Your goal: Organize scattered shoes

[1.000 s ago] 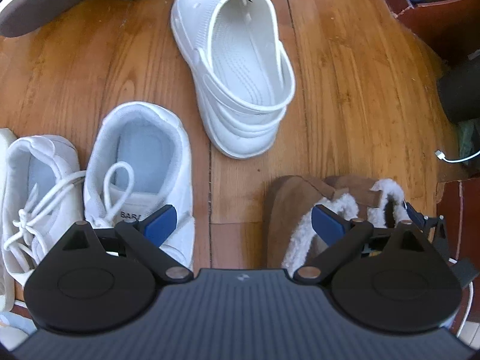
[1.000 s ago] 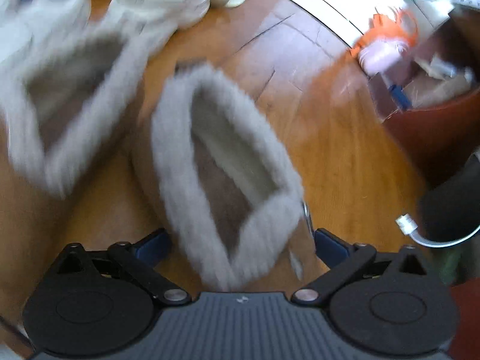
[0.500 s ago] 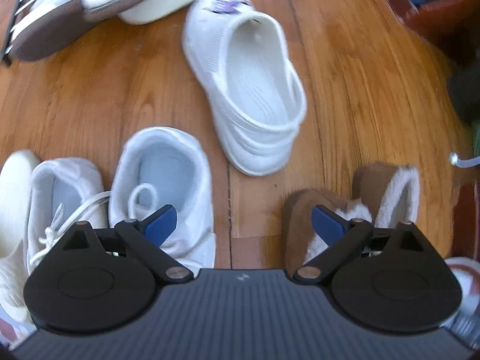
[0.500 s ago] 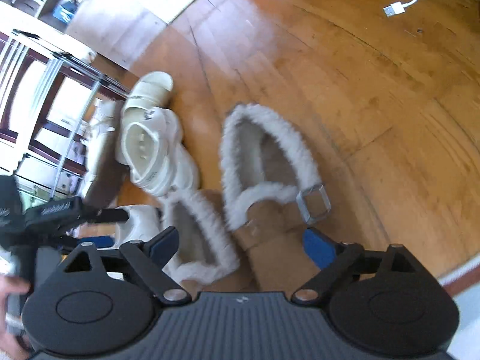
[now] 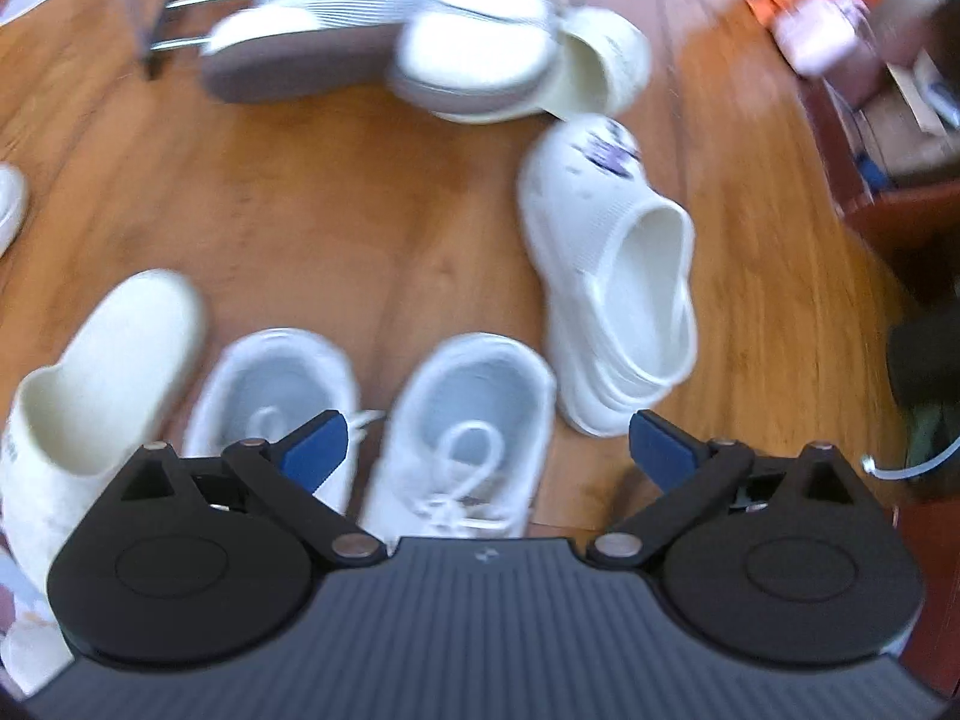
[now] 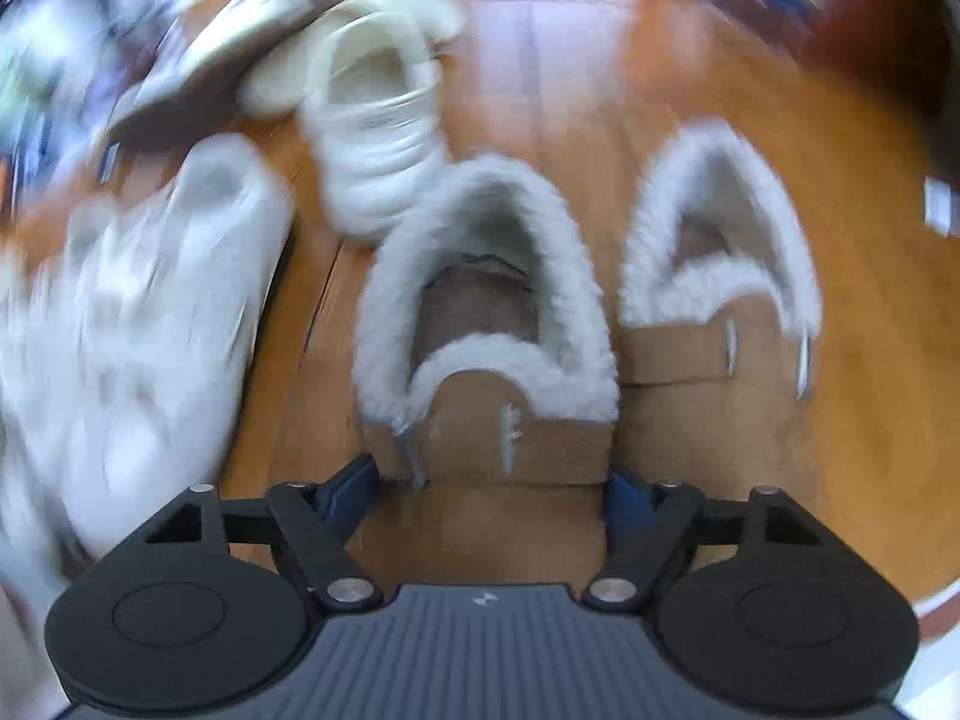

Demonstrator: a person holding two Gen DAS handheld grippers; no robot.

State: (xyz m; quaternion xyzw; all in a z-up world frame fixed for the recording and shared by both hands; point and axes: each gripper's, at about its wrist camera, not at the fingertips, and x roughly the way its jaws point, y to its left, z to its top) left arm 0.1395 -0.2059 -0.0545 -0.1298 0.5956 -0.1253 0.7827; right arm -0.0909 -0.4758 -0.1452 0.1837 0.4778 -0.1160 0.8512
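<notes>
Two tan suede slippers with white fleece lining lay side by side on the wooden plank floor [image 6: 540, 90]. My right gripper [image 6: 492, 495] was closing, its jaws flanking the toe of the left slipper [image 6: 486, 396] at lower centre, long axis running up-frame. My left gripper [image 5: 486, 450] hung spread and empty over white lace-up sneakers [image 5: 474, 420].

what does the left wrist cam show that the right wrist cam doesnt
Only the left wrist view: the open left gripper above a pair of laced white sneakers, a cream slipper and a metal rack.

Only the right wrist view: two brown fleece-lined slippers, and the right gripper closing around the toe of the nearer slipper.

Both: the wooden floor and, it seems, the white clog.
</notes>
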